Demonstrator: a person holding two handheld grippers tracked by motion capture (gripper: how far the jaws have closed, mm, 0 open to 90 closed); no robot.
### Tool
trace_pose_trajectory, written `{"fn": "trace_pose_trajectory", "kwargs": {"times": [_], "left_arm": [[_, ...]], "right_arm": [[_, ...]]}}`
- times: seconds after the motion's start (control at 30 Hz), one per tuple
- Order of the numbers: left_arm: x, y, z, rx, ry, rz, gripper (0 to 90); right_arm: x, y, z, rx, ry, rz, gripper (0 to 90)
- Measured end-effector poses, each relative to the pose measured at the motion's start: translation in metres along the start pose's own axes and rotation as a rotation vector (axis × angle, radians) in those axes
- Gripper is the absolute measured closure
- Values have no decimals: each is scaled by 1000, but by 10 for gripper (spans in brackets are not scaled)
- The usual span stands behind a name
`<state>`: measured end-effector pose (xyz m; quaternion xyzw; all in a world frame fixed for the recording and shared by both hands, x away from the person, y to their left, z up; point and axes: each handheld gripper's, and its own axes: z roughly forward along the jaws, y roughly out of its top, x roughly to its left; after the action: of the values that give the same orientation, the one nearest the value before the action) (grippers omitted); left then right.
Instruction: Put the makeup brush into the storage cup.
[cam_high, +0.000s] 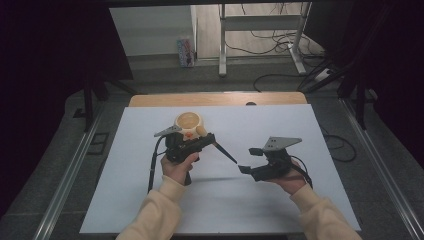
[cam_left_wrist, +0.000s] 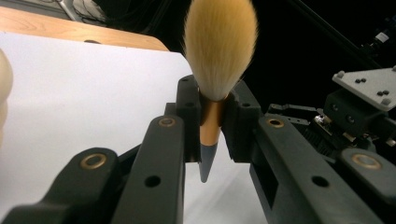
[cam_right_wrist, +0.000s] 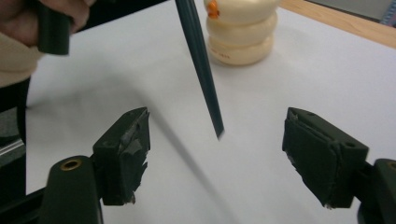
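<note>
My left gripper (cam_high: 206, 139) is shut on a brush (cam_high: 222, 150) with a fluffy tan head, a copper ferrule and a dark tapered handle. In the left gripper view the pads (cam_left_wrist: 189, 112) clamp the ferrule, and the brush (cam_left_wrist: 219, 46) stands with its bristles up. The handle slants down to the right, towards my right gripper (cam_high: 249, 160). In the right gripper view the brush's handle tip (cam_right_wrist: 215, 121) hangs between the wide-apart jaws of the right gripper (cam_right_wrist: 217, 149) and touches neither pad. A cream ringed cup (cam_high: 188, 121) with an orange mark stands just behind the left gripper.
A white sheet (cam_high: 225, 200) covers the wooden table (cam_high: 215, 99). The cream cup (cam_right_wrist: 240, 37) stands beyond the brush handle in the right gripper view. The person's left hand (cam_right_wrist: 28, 23) is at the top left there. Dark floor and cables lie past the table.
</note>
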<state>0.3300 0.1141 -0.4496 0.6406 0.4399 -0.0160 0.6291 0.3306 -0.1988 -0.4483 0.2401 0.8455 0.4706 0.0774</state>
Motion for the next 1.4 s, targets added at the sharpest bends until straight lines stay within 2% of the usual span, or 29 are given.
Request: {"fn": "trace_pose_trajectory", "kwargs": {"times": [0.3, 0.47, 0.6, 0.83, 1.2, 1.4], "left_arm": [[0, 4, -6, 4, 12, 27, 787], [0, 5, -8, 17, 32, 59, 787], [0, 7, -9, 17, 35, 64, 787], [2, 14, -13, 15, 50, 80, 786], [8, 20, -18, 10, 64, 66, 787], [9, 30, -21, 1, 76, 83, 787]], "right_arm": [[-3, -16, -21, 23, -25, 28, 217], [-5, -25, -29, 40, -47, 32, 210], [-7, -29, -33, 40, -58, 38, 209], [-7, -33, -33, 55, -64, 32, 205], [-8, -33, -32, 58, -75, 26, 199], [-9, -34, -32, 56, -81, 28, 197]]}}
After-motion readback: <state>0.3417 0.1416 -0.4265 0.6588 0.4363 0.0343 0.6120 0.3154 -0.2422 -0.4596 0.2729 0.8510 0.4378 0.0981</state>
